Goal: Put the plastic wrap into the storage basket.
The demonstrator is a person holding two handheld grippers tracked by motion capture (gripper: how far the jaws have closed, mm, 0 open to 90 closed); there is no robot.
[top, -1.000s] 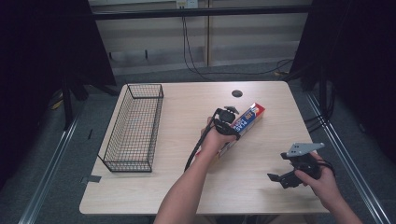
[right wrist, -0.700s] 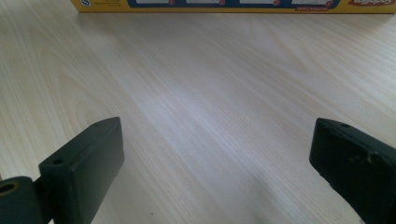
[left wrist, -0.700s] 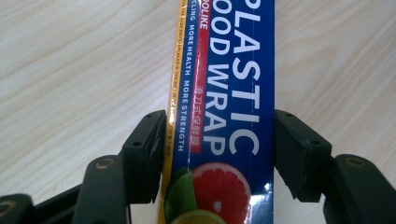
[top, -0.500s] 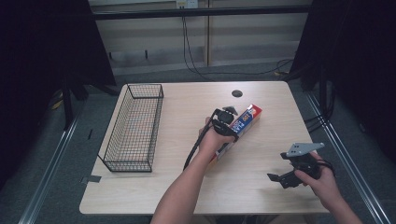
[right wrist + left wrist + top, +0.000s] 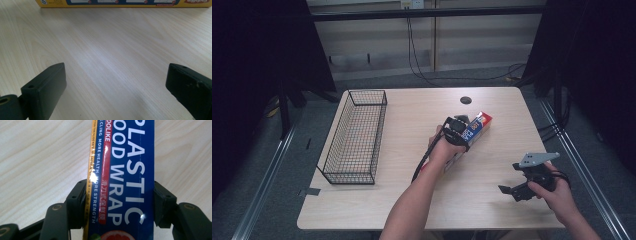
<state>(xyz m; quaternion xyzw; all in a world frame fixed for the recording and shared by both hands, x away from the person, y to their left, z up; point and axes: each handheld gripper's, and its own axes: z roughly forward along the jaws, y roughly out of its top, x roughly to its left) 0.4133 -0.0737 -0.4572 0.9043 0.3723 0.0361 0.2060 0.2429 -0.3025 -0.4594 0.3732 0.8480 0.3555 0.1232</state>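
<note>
**Left tool closes on the plastic wrap box**

At the left of the table [image 5: 362, 210] the wire basket [image 5: 354, 137] stands where it stood a second ago, nothing visible in it and well apart from the work.

Near the table's middle, the left tool [image 5: 459, 131] has just been closing its jaws, and the plastic wrap box [image 5: 125, 170] is between them. In the left gripper view both black pads sit flush against the long sides of the blue box, so the tool is pinching it across its narrow width. The box itself lies at much the same slant as before, its red and white end toward the far right of the table. My reading is that the grasp is now made and a lift can follow, probably toward the basket.

At the right, the right tool [image 5: 517, 190] has not shifted. Its jaws stand spread wide above bare wood, holding and touching nothing; in the right gripper view the yellow edge of the box runs along the top, well clear of the pads.
</note>
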